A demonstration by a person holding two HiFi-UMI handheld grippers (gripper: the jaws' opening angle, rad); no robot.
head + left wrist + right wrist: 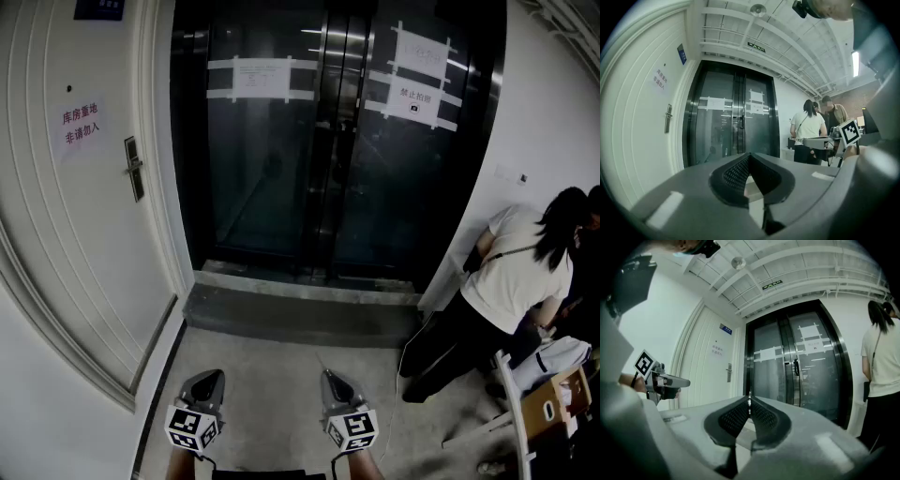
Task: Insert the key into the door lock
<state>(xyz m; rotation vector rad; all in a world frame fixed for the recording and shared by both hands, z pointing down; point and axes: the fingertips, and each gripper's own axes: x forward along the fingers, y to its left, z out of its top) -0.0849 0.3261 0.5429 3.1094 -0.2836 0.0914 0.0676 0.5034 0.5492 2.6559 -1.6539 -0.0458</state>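
The door lock point(134, 169) is a dark upright plate with a handle on the white door point(84, 244) at the left; it also shows as the lock point(668, 118) and the lock point(729, 372), far off from both grippers. My left gripper point(208, 380) is at the bottom, held level, its jaws shut with nothing seen between the tips point(750, 155). My right gripper point(330, 378) is beside it, level, jaws shut; a thin bright sliver, apparently the key point(749, 401), stands between its tips.
Dark glass double doors point(328, 141) with taped paper notices are straight ahead behind a raised concrete step point(300, 314). A person in a white shirt point(516, 272) bends over at the right, near a white chair and a cardboard box point(553, 394).
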